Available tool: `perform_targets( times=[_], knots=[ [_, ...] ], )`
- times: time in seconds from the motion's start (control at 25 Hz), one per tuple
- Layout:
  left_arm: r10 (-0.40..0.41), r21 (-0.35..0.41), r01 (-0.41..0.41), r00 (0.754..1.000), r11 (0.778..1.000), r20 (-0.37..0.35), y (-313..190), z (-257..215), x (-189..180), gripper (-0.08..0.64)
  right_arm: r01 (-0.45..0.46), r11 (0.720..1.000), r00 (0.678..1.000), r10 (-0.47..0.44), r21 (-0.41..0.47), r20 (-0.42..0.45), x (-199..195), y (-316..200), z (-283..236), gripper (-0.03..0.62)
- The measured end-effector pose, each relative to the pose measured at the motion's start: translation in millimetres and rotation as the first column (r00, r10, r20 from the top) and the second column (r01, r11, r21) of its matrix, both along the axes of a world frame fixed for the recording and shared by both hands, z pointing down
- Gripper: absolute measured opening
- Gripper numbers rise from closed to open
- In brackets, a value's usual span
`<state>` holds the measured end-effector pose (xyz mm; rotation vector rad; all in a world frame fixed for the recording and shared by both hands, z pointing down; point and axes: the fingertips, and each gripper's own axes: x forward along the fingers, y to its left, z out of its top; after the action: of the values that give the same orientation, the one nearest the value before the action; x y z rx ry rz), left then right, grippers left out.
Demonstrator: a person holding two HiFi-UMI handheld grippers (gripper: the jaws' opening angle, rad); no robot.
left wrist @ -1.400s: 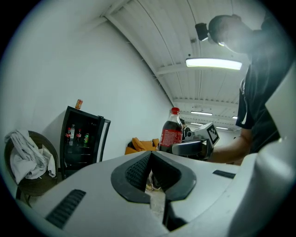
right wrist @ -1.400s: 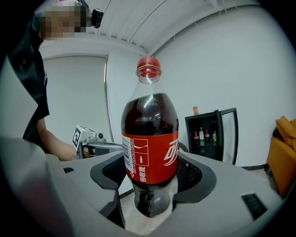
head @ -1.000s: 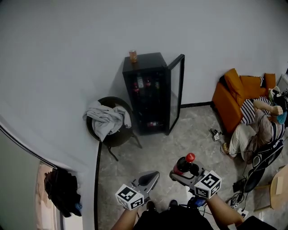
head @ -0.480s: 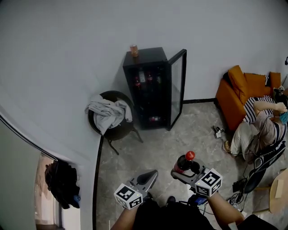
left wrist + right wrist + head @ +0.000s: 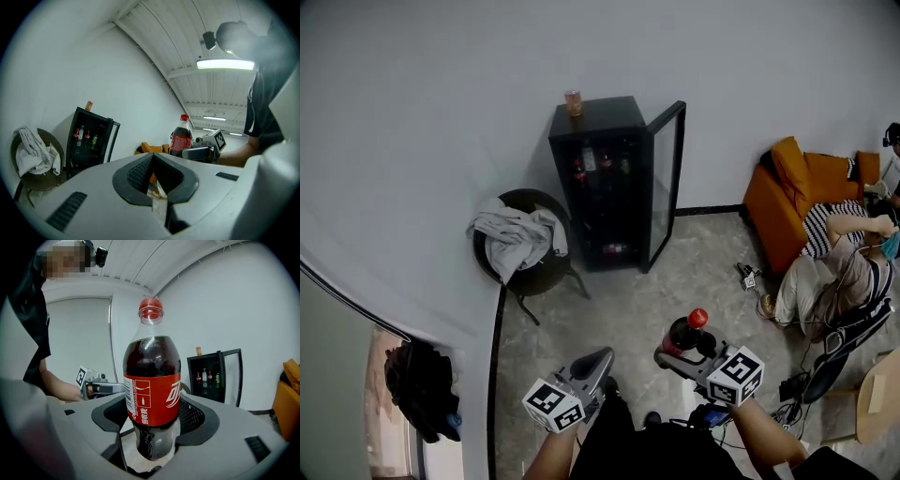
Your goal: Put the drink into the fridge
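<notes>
1. Currently, at far left, a round chair [image 5: 534, 277] draped with a grey cloth [image 5: 516, 239] stands against the wall, just beside the fridge [image 5: 602, 187]. Neither the chair nor the cloth belongs to the job.
2. Left tool [image 5: 598, 358]: its jaws are together with nothing between them. Over the last second it has dropped lower and further left in the head view, which suggests a walking arm swing.
3. Fridge: it stands against the wall with its glass door [image 5: 666, 178] swung open to the right. Bottles sit on the upper shelves and a can [image 5: 573, 101] sits on top. Its place and size in the head view have barely altered, so I judge the approach has gained little ground. It remains well apart from both tools.
4. Right tool [image 5: 677, 352]: its jaws are clamped on the lower body of the cola bottle [image 5: 152, 385], which is upright with its red cap on. The grip matches the earlier views.
5. Far right: an orange sofa [image 5: 792, 192], with a person [image 5: 825, 286] on the floor beside it, to the right of the line to the fridge.
6. Assessment: the carry is under way. The door is already open, so what remains is closing the distance and setting the bottle on a shelf.
</notes>
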<state>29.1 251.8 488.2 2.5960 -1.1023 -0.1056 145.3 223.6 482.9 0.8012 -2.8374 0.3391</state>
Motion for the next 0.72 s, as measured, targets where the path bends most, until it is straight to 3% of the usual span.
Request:
perform_targets(
  times=[0.16, 0.44, 0.72],
  knots=[
    [0.02, 0.002, -0.02, 0.999, 1.0, 0.032, -28, 5, -16, 0.009, -0.018, 1.0, 1.0, 0.018, -0.002, -0.007, -10, -25, 1, 0.325],
    [0.057, 0.002, -0.057, 0.998, 0.998, 0.004, -97, 9, -52, 0.009, -0.035, 0.999, 0.999, 0.035, -0.01, -0.042, -53, -90, 1, 0.325],
    [0.095, 0.031, -0.095, 0.995, 0.995, -0.003, -150, -1, -99, 0.009, -0.079, 0.996, 0.997, 0.079, -0.034, 0.008, -98, -142, -12, 0.325]
  ],
)
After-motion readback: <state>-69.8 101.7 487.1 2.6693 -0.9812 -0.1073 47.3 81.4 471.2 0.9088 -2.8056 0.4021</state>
